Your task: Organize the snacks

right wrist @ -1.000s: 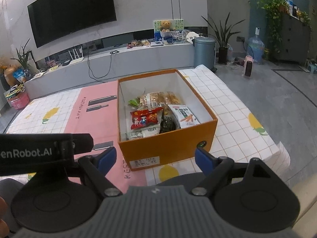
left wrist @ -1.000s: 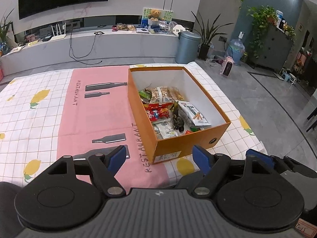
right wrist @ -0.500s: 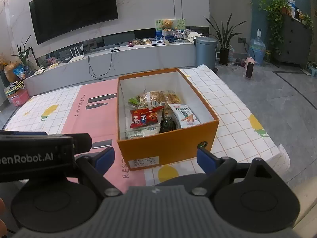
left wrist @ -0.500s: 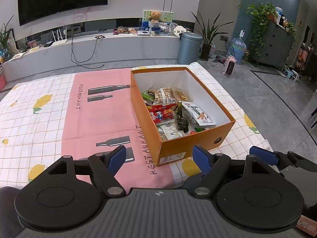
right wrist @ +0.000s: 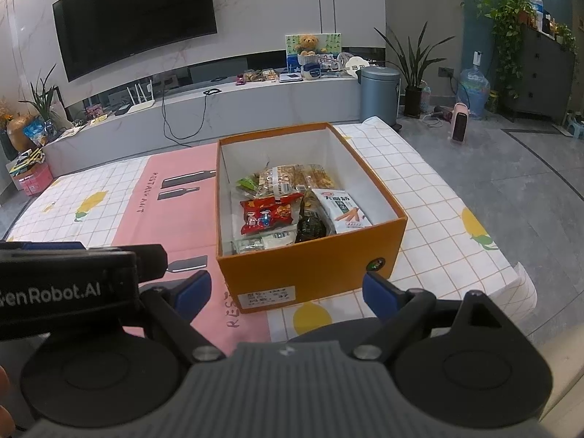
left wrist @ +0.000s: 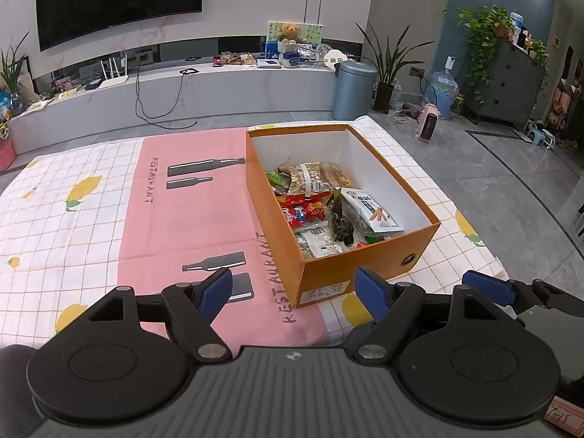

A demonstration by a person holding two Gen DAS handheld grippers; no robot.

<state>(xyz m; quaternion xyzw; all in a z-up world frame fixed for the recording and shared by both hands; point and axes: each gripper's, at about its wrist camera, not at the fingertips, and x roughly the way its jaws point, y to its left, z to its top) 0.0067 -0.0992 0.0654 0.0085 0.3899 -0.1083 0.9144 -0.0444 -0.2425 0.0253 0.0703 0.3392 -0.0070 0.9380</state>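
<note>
The orange box (right wrist: 310, 273) sat open on the table (left wrist: 73, 219), on the seam where the pink strip of the cloth met the checked part with yellow fruit prints. All the snacks in view lay inside it, bunched toward the near end and the left wall, with the far part of the white floor bare. At the back was a clear pack (right wrist: 281, 179) of brown bars, with a green wrapper (right wrist: 247, 183) just left of it. In front of those lay a red bag (right wrist: 268, 215), a white bag (right wrist: 343, 210) with a picture of sticks at its right, and a dark packet (right wrist: 310, 228) between the two. A pale pack (right wrist: 264, 241) lay against the near wall.

The left gripper (left wrist: 294, 294) hung above the cloth just short of the box's near left corner, jaws spread wide, nothing between its blue pads (left wrist: 215, 292). The right gripper (right wrist: 286, 292) hovered before the near wall of the box, its jaws also wide apart and empty. Neither touched the box.

A grey bin (right wrist: 379, 93) stood on the floor beyond the table's far end
</note>
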